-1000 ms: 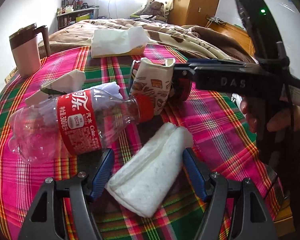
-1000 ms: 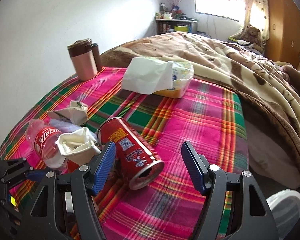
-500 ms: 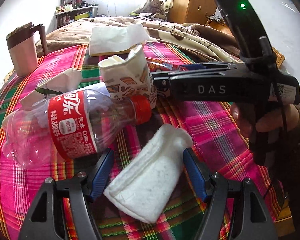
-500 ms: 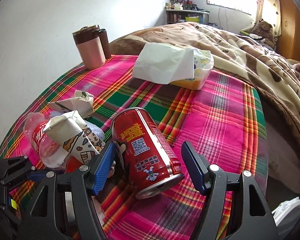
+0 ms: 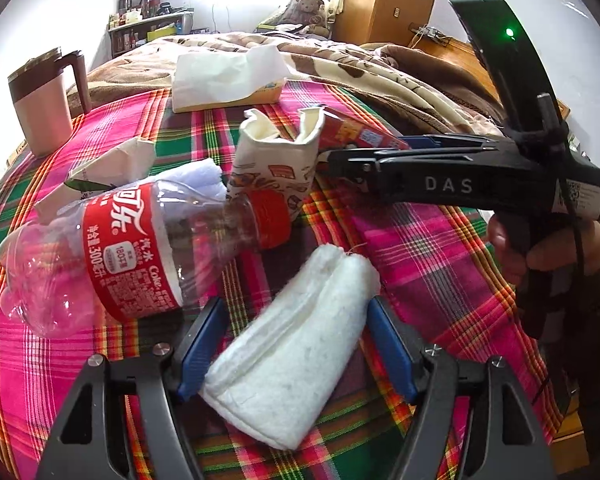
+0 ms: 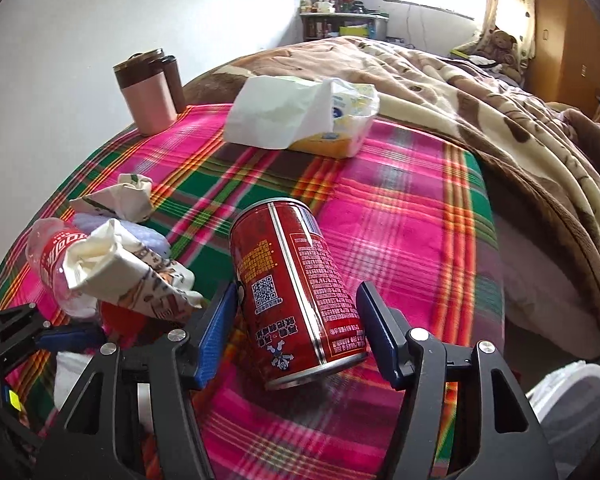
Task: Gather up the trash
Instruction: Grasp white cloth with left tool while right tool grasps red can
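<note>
Two grippers are working over the plaid cloth (image 6: 412, 216). I am keeping my left gripper (image 5: 294, 344) spread apart around a folded white napkin (image 5: 292, 352) that is lying flat between its blue pads, with neither pad clearly pressing it. My right gripper (image 6: 296, 334) is straddling a tilted red can (image 6: 296, 296), jaws apart; I cannot tell whether the pads are touching it. Beside the can, a crushed paper cup (image 6: 128, 276) is leaning on an empty cola bottle (image 5: 112, 256) lying on its side. A tissue pack (image 6: 300, 118) and pink mug (image 6: 146, 92) are sitting farther back.
</note>
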A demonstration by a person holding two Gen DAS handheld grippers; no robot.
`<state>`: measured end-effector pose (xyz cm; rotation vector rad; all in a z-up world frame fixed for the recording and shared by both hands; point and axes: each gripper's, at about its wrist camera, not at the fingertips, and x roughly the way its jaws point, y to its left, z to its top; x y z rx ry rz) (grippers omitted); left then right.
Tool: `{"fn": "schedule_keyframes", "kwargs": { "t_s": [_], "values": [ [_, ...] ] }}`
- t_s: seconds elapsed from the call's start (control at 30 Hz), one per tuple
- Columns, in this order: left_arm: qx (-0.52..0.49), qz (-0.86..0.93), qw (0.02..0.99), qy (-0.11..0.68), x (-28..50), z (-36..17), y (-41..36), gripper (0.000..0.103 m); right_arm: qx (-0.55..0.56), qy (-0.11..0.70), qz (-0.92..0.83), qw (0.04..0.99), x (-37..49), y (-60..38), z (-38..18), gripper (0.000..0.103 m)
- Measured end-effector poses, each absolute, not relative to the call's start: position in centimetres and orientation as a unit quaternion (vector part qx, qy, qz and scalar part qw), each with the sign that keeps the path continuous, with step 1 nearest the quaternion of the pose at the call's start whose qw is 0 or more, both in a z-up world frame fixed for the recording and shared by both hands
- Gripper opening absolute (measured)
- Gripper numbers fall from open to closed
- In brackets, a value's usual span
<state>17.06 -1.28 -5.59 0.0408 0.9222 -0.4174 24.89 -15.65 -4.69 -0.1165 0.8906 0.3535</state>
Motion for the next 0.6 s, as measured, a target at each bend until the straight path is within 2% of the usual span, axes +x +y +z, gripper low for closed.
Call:
{"fn": "schedule_keyframes", "kwargs": {
  "t_s": [0.37, 0.53, 0.6],
  "values": [
    [0.04, -0.207, 0.873, 0.44, 15.9, -5.3, -2.5, 0.051, 0.0, 0.429, 0.146, 0.891, 23.1, -18.5, -4.9, 0.062],
    [0.045, -0.204, 0.873, 0.441, 15.4, -5.3, -2.8, 0.045, 0.021, 0.425, 0.135, 0.895, 21.7, -19.3, -4.9, 0.061],
    [0.039, -0.202, 0.874, 0.44, 15.4, -5.1, -2.7, 0.038, 0.028, 0.42, 0.128, 0.898, 21.1, -19.8, -4.8, 0.061]
  ]
}}
